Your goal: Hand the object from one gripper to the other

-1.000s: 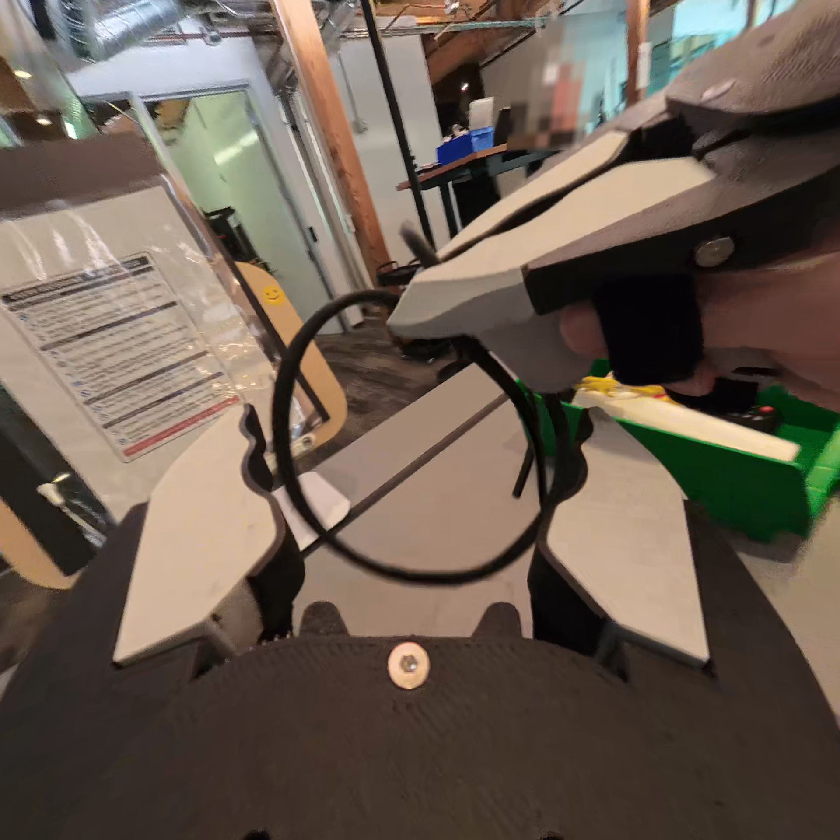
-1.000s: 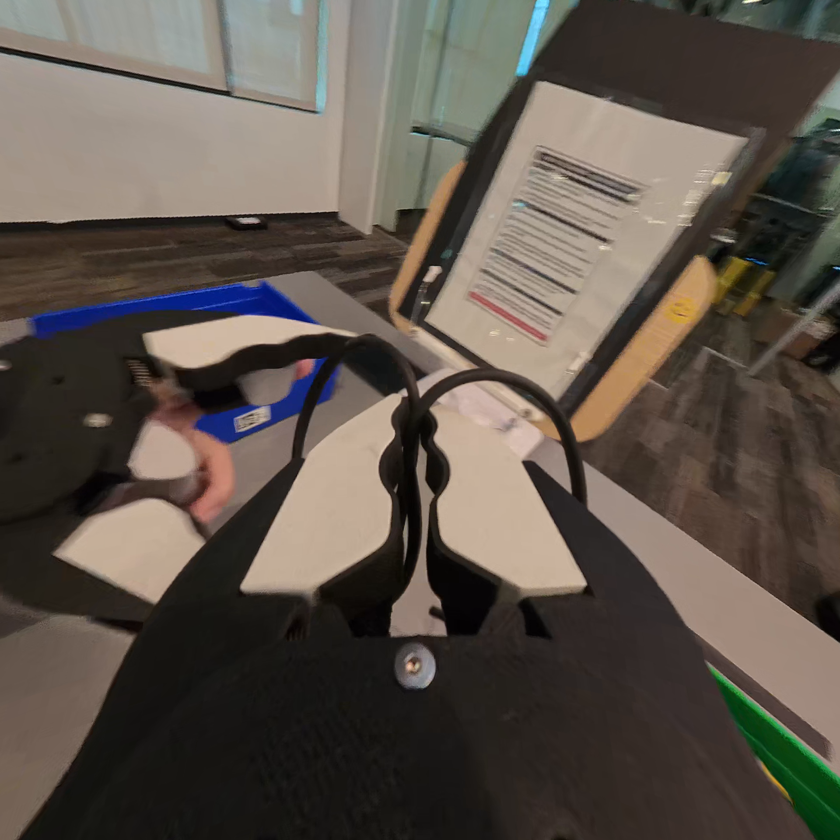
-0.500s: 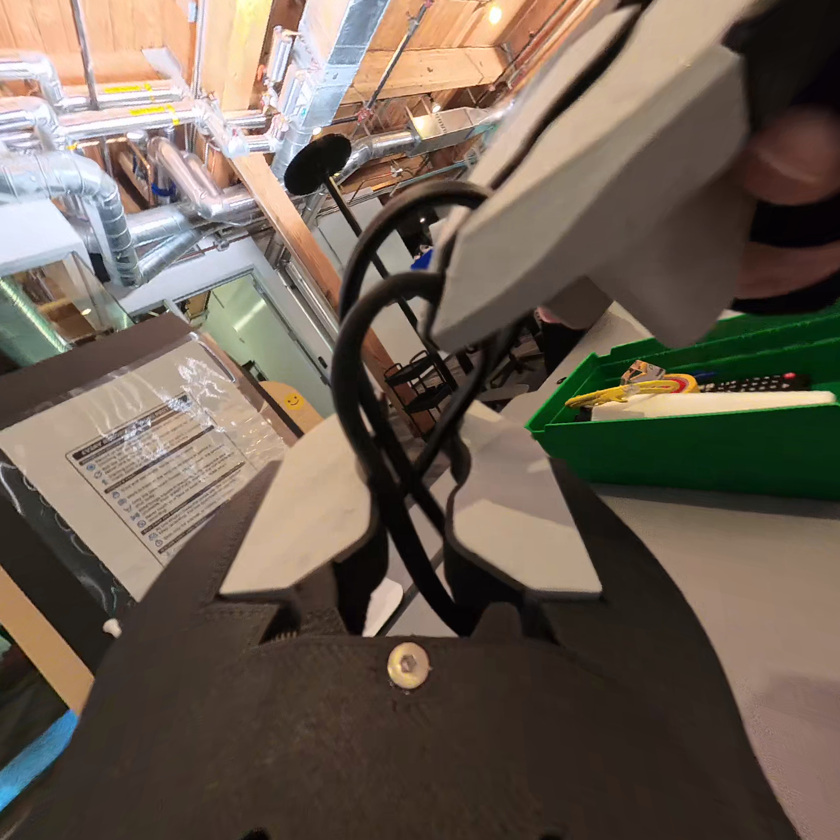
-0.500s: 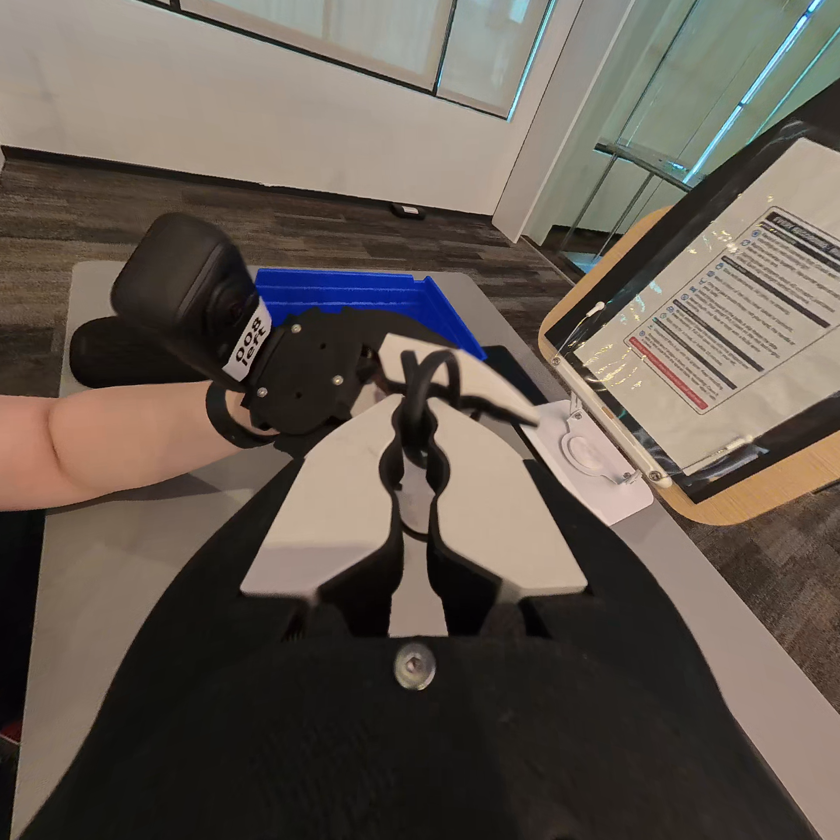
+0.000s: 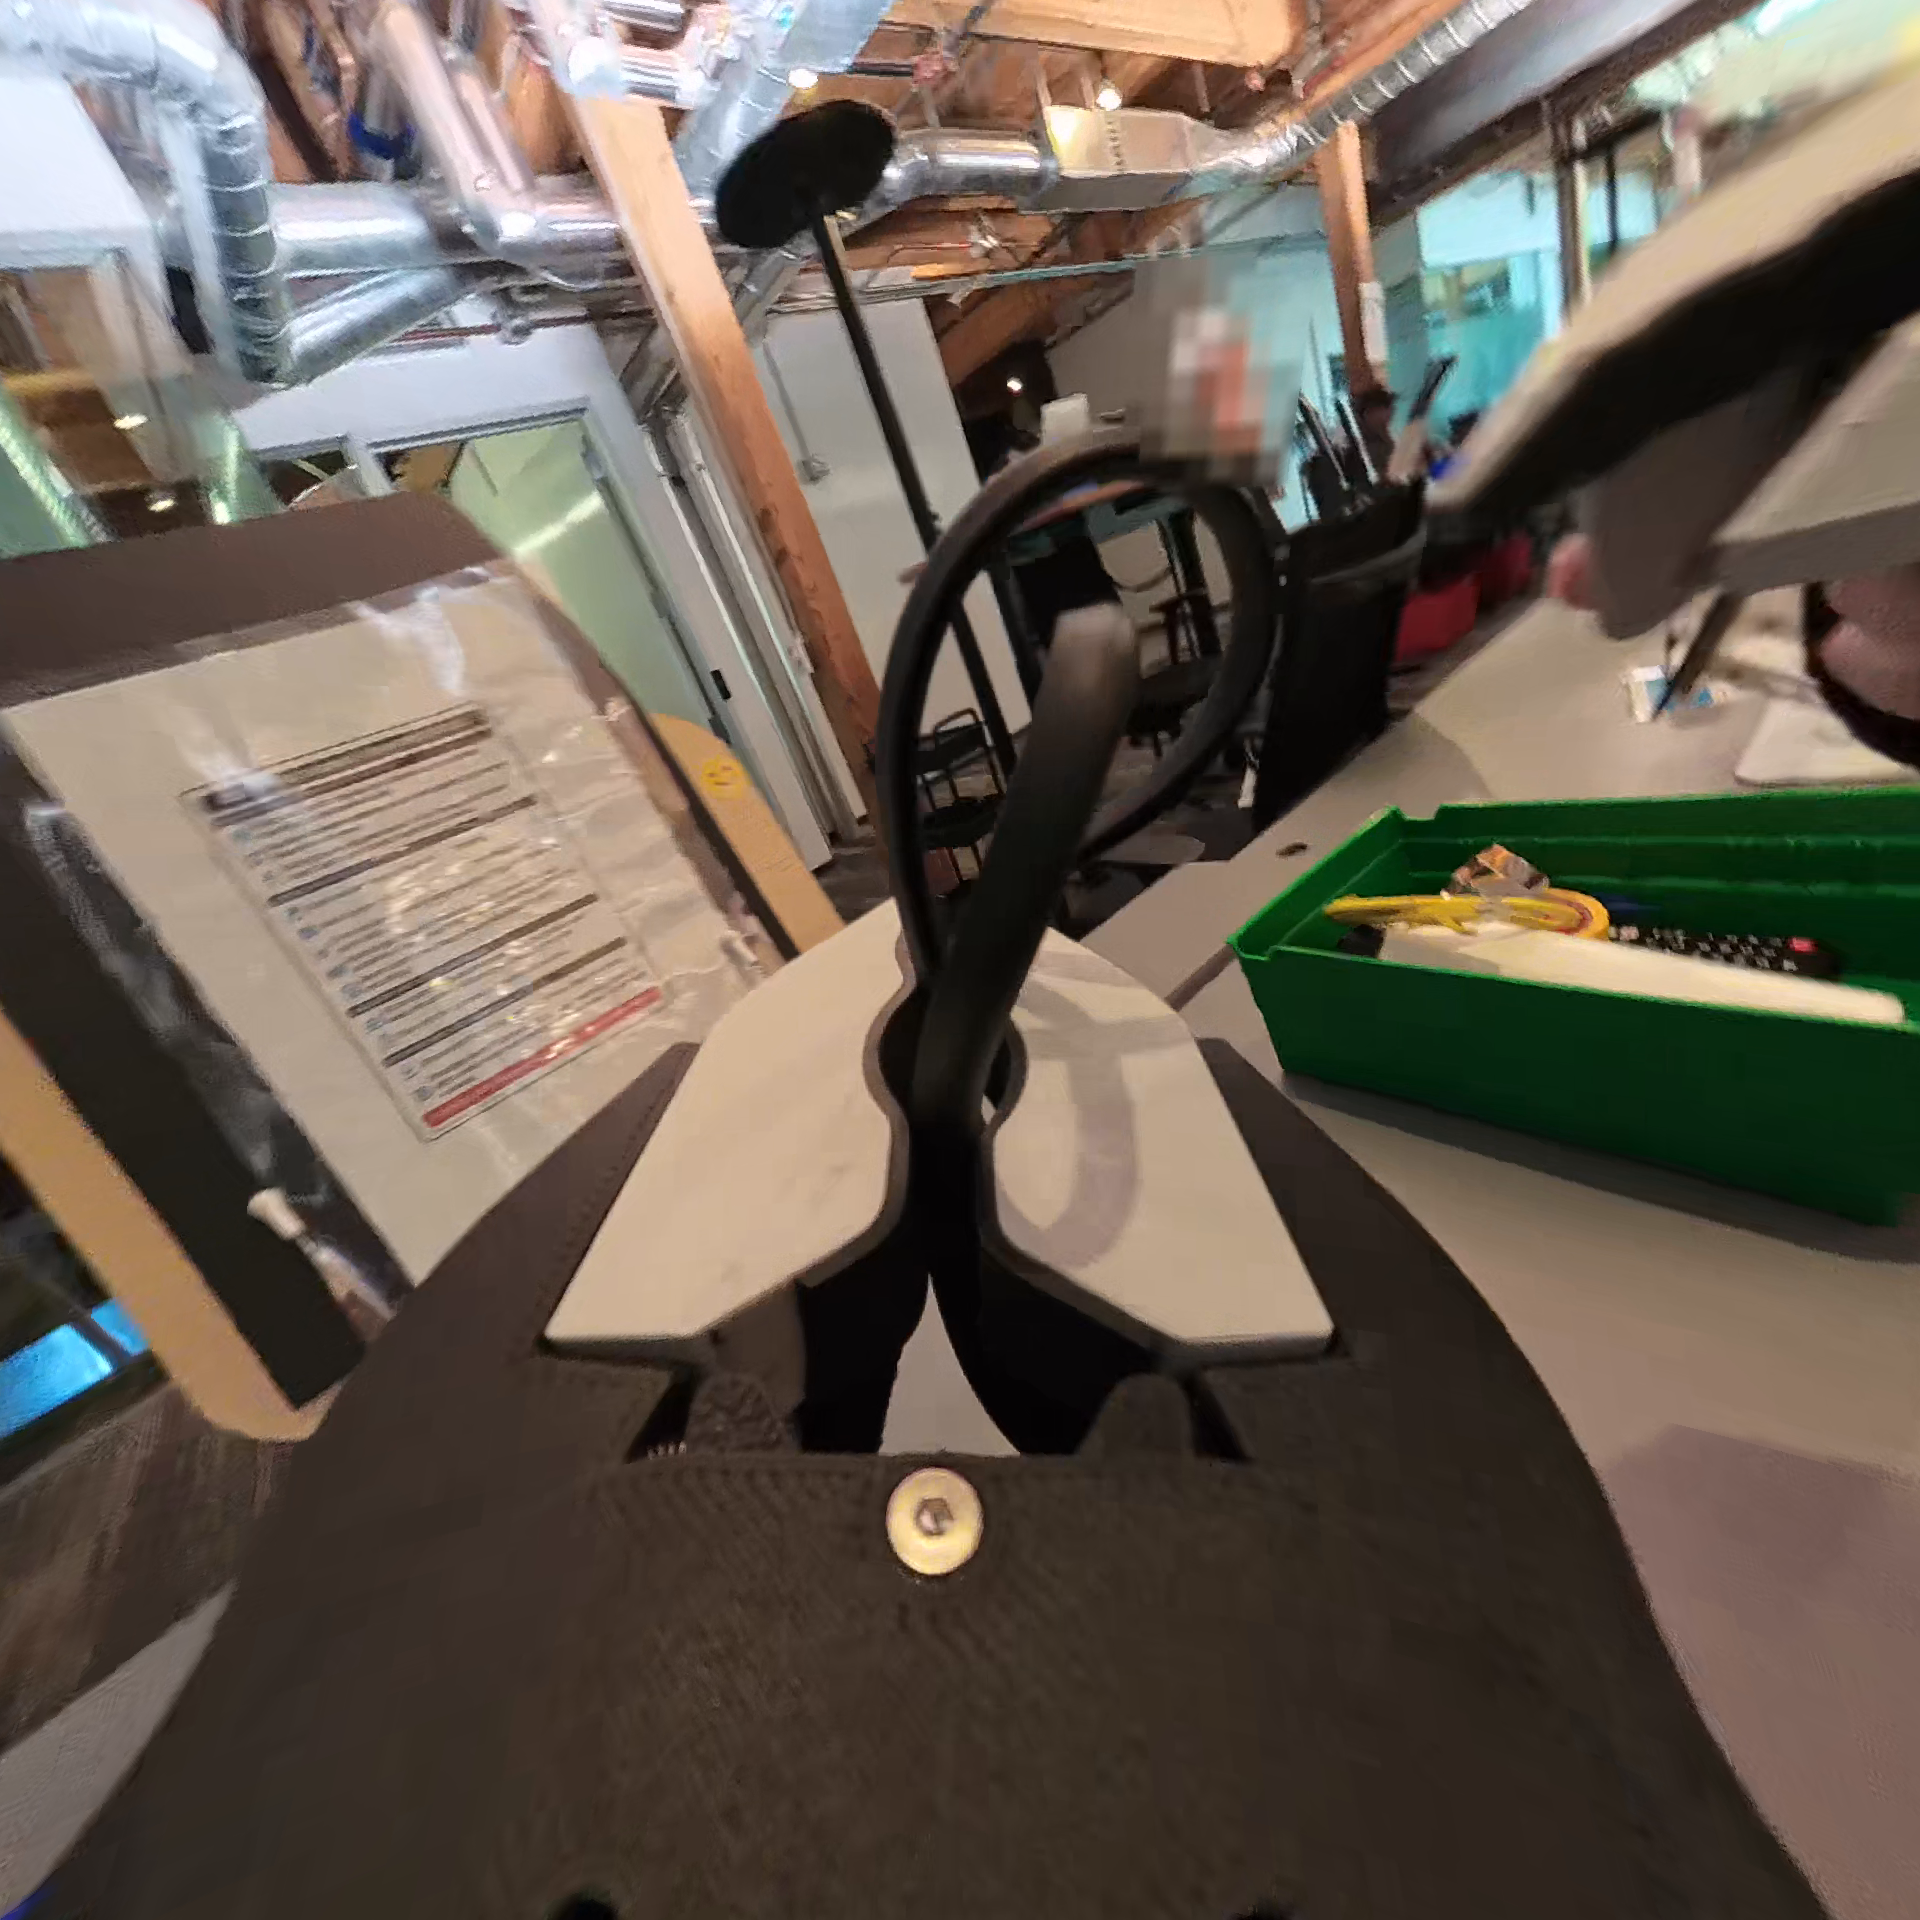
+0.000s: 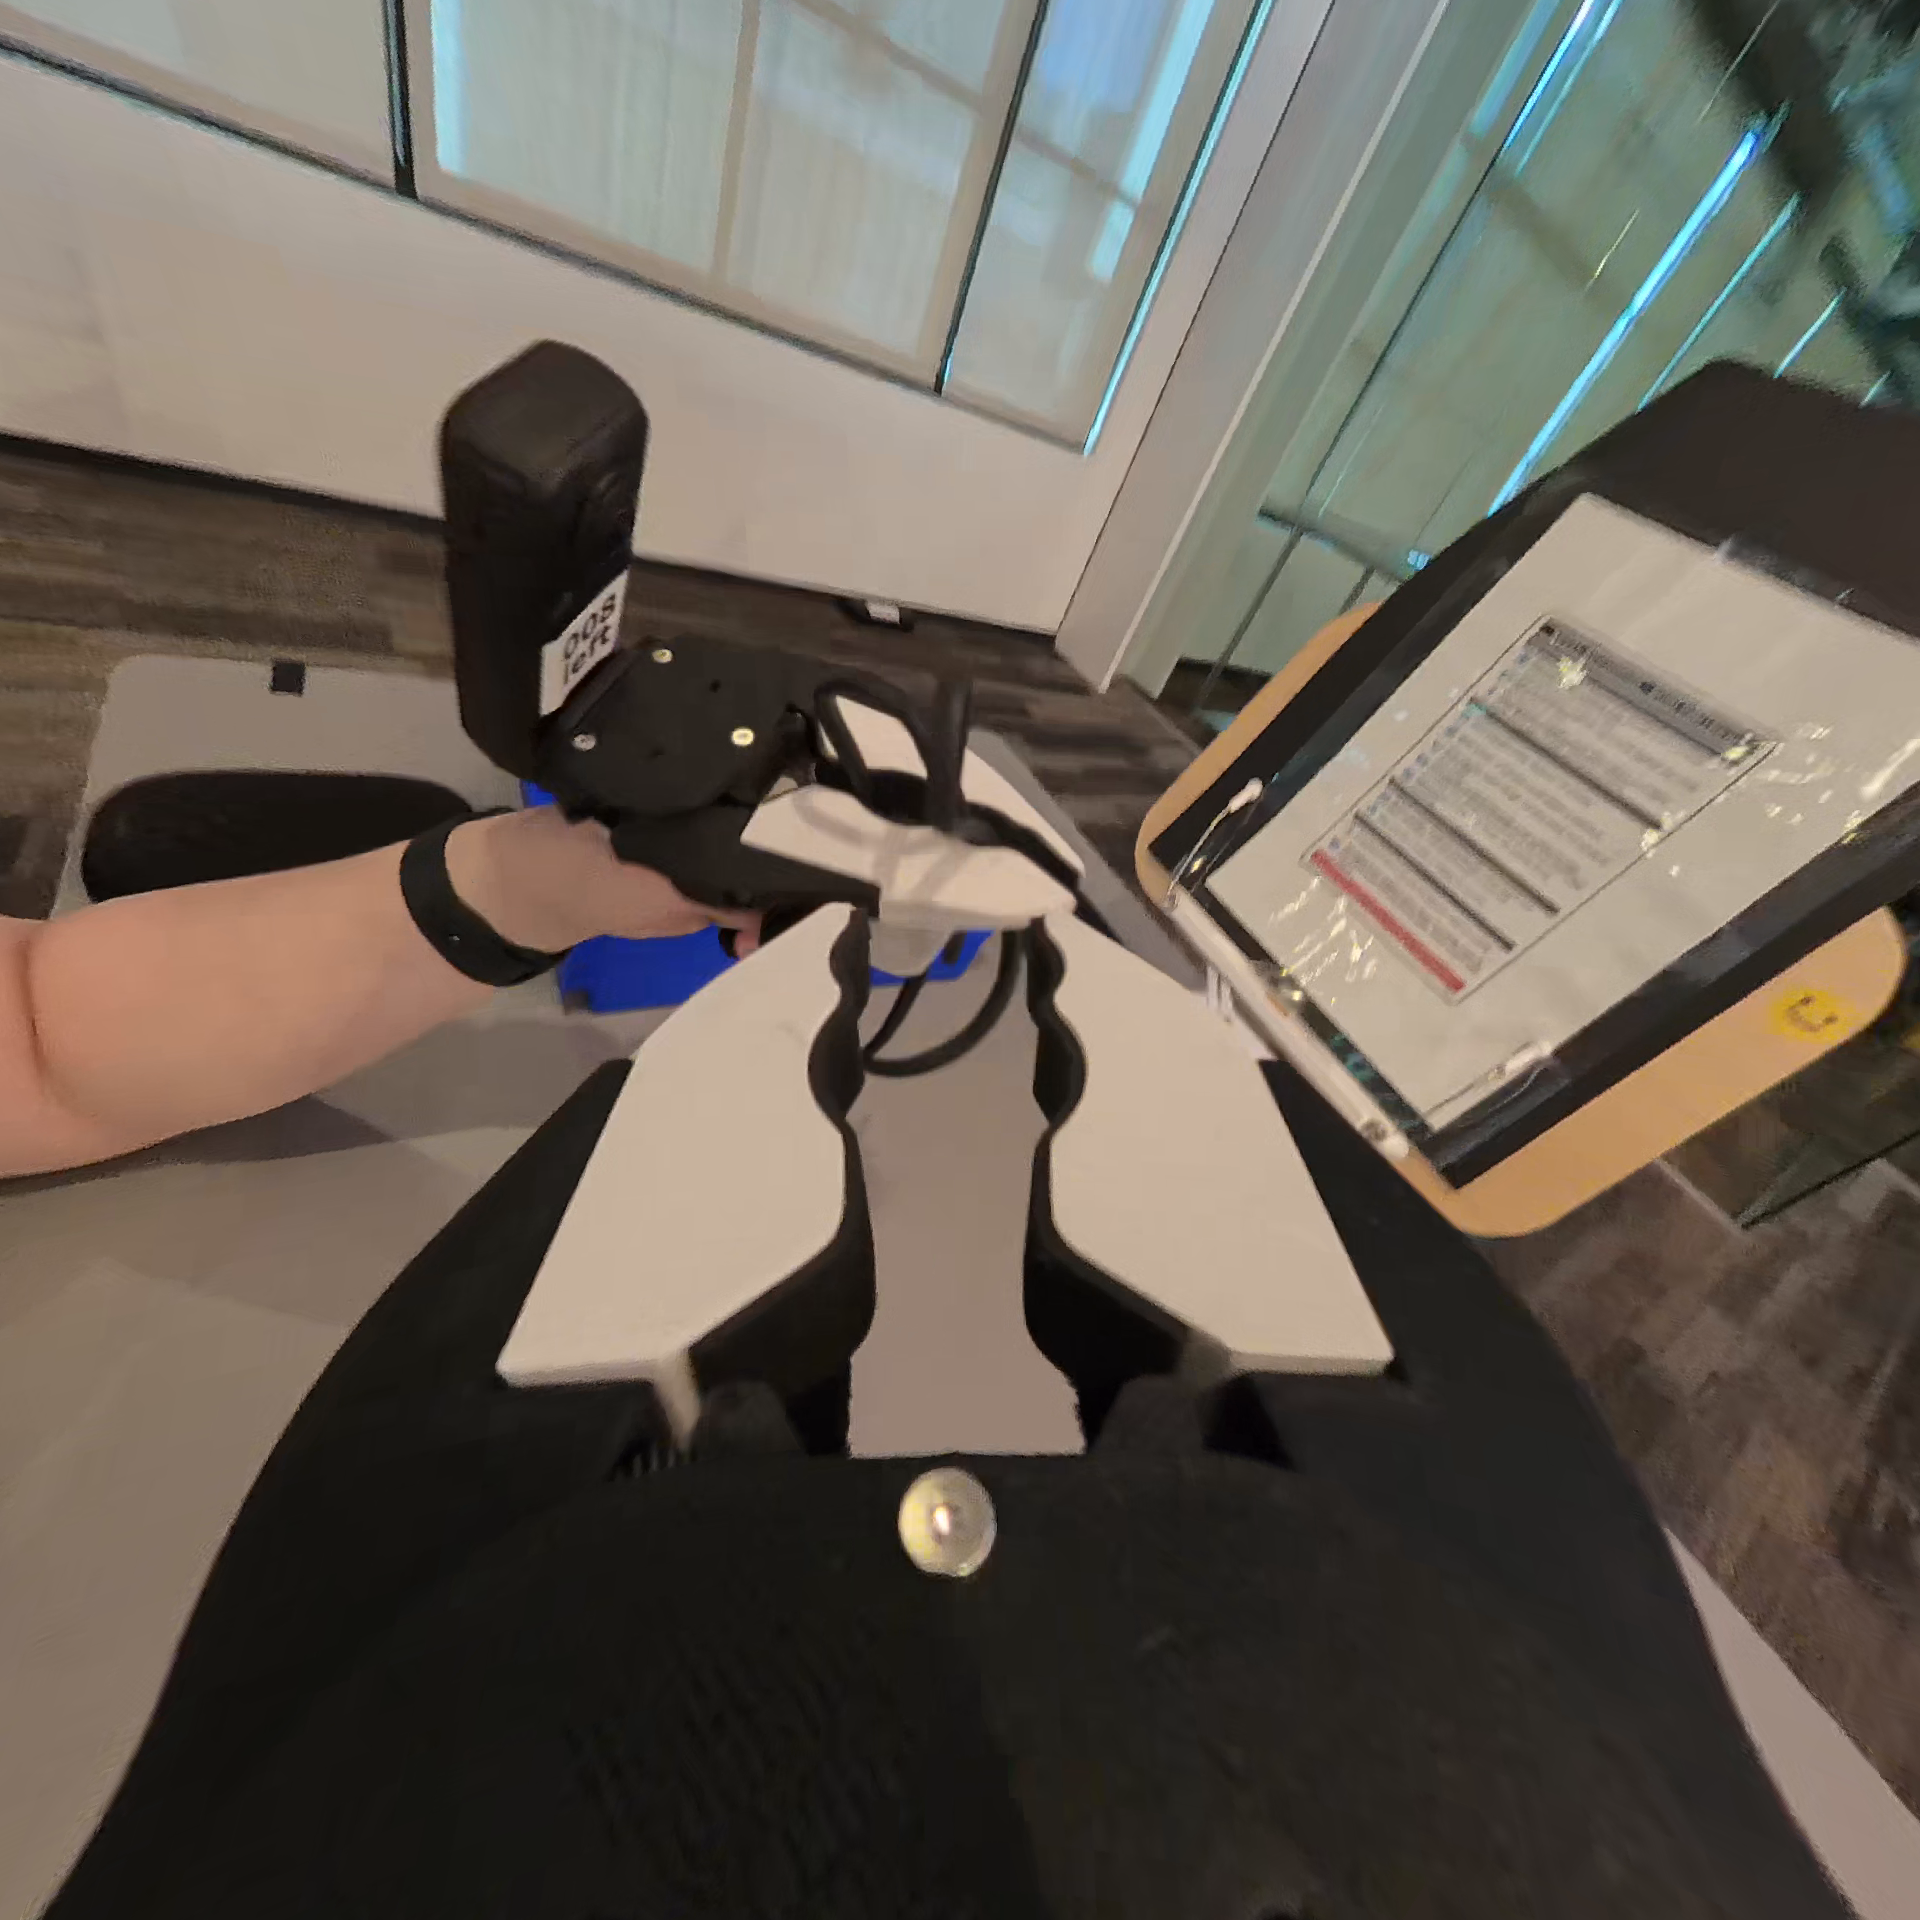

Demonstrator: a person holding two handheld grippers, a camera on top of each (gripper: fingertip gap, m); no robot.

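Right tongs (image 6: pixel 945 997) gape empty; left tongs (image 6: pixel 935 862) pinch the black cable (image 6: pixel 914 1039).

Cable (image 5: pixel 971 966): smooth, slightly glossy black rubber. Gripper (image 6: pixel 940 1023) body: matt black textured plastic; fingers (image 6: pixel 717 1153) faced smooth matt grey. Bin (image 5: pixel 1558 1081): glossy green plastic. Table (image 5: pixel 1558 1382): smooth matt grey.

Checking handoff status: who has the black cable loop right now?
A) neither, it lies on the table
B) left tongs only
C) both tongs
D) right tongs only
B: the left tongs are shut on the black cable loop, while the right tongs stand open with nothing between their fingers.
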